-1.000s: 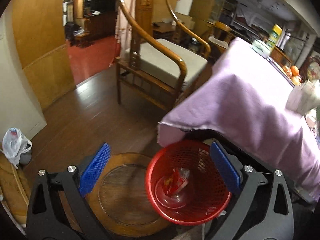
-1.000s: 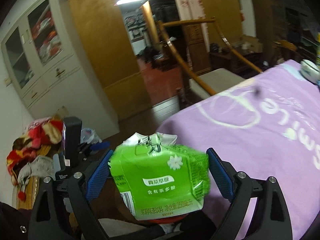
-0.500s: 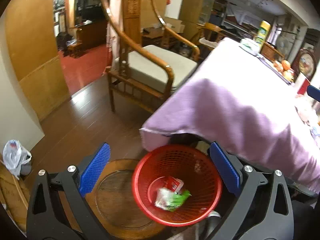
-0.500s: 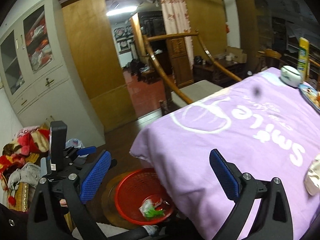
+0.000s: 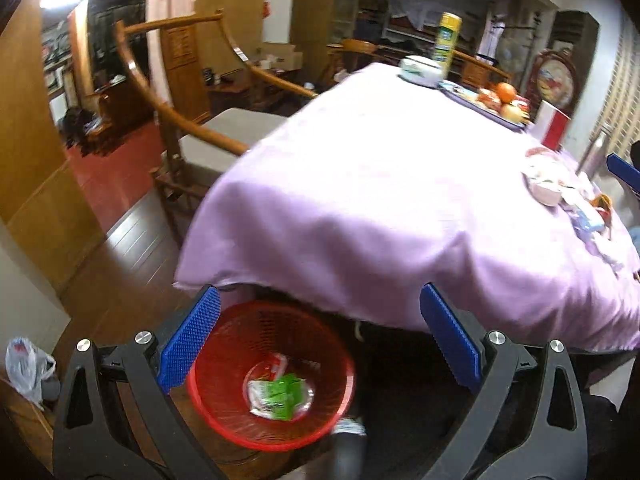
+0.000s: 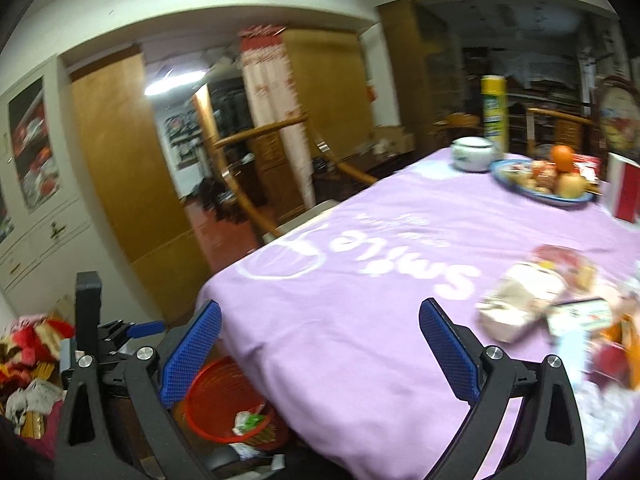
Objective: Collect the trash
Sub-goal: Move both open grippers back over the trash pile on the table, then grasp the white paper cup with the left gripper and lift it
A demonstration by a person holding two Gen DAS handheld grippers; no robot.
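A red mesh waste basket stands on the floor by the table's corner, also in the right wrist view. A green drink carton lies inside it with a red wrapper. My left gripper is open and empty above the basket. My right gripper is open and empty over the purple tablecloth. A pile of wrappers and crumpled paper lies on the cloth at the right, blurred; it also shows in the left wrist view.
A wooden armchair stands beside the table. A fruit plate, a white lidded jar, a yellow can and a red box stand at the table's far end. A white plastic bag lies on the floor at left.
My right gripper let go of the green carton, which now lies in the red basket. Both grippers have swung right and up toward the trash pile on the table.
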